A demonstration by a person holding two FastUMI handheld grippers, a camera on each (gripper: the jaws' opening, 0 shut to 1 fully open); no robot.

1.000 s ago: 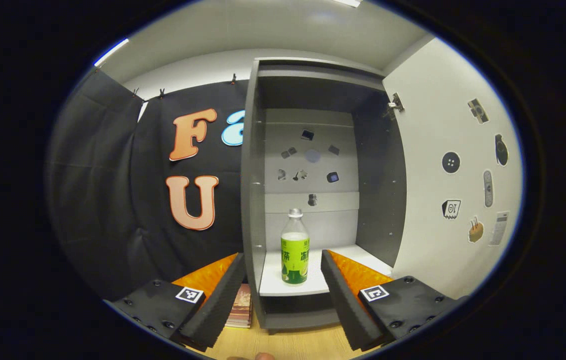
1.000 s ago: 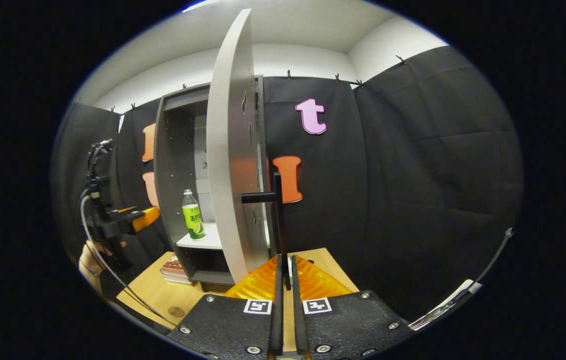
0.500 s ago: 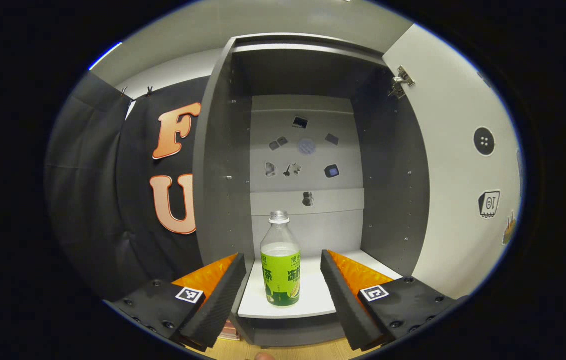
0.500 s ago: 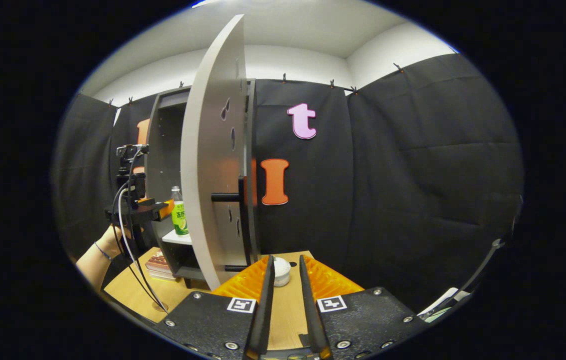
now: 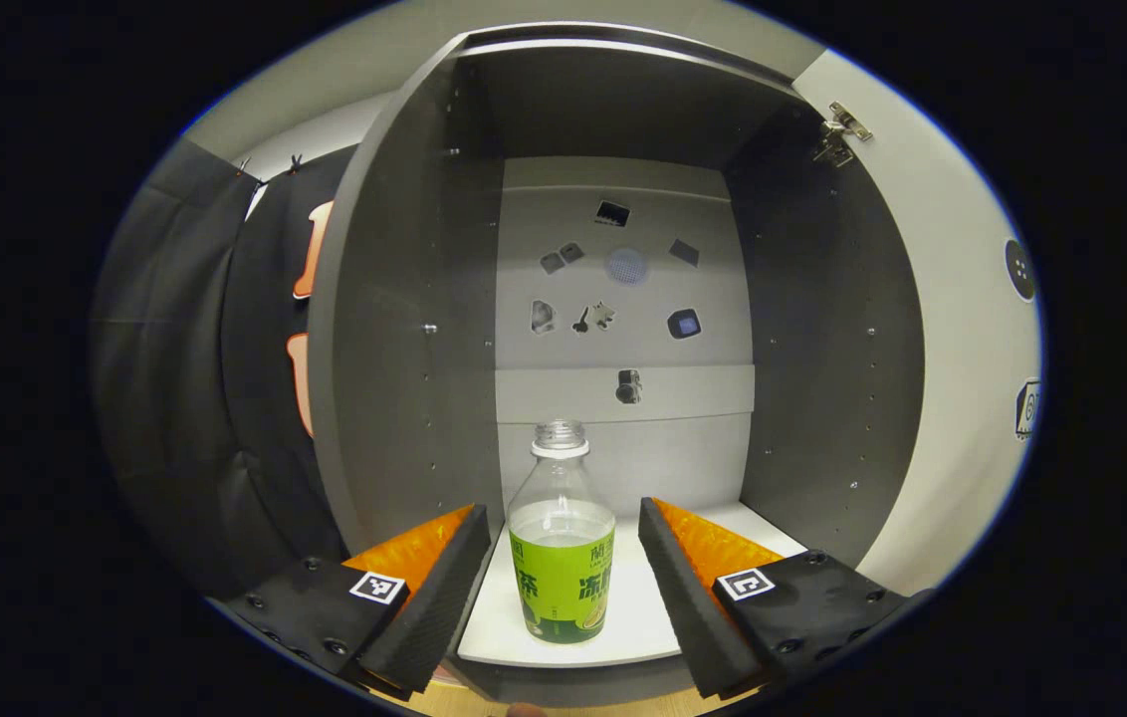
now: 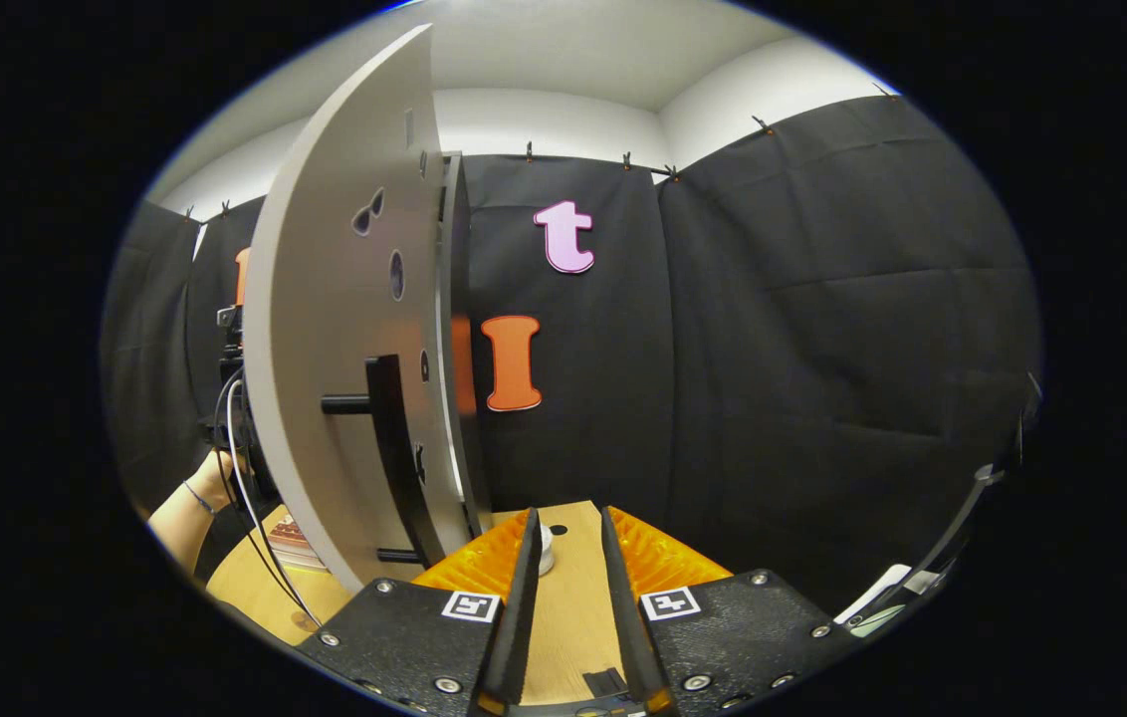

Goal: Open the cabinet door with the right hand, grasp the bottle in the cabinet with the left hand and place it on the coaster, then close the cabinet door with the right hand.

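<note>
The cabinet (image 5: 424, 299) stands open in the left gripper view, its dark side walls framing a pale back panel dotted with small stickers (image 5: 685, 324). Its door (image 5: 962, 329) is swung out to the right, hung on a metal hinge (image 5: 837, 134) near the top corner. In the right gripper view the same door (image 6: 344, 329) is seen nearly edge-on, with a dark bar handle (image 6: 389, 438) sticking out from its face. A wooden table (image 6: 573, 597) lies below it, with a stack of books (image 6: 290, 538) by the foot of the door. The white shelf (image 5: 643, 607) inside the cabinet carries the bottle (image 5: 562, 543), which stands upright near the front edge, with a green label around its lower half. The left gripper (image 5: 562, 578) has its jaws wide apart, one on each side of the bottle, neither touching it. The right gripper (image 6: 568, 607) hangs over the table, well apart from the handle, its jaws slightly apart and holding nothing. A small white round object (image 6: 546, 548) sits on the table just past its left fingertip. A hand (image 6: 210, 478) holds the other gripper at the door's far left.
</note>
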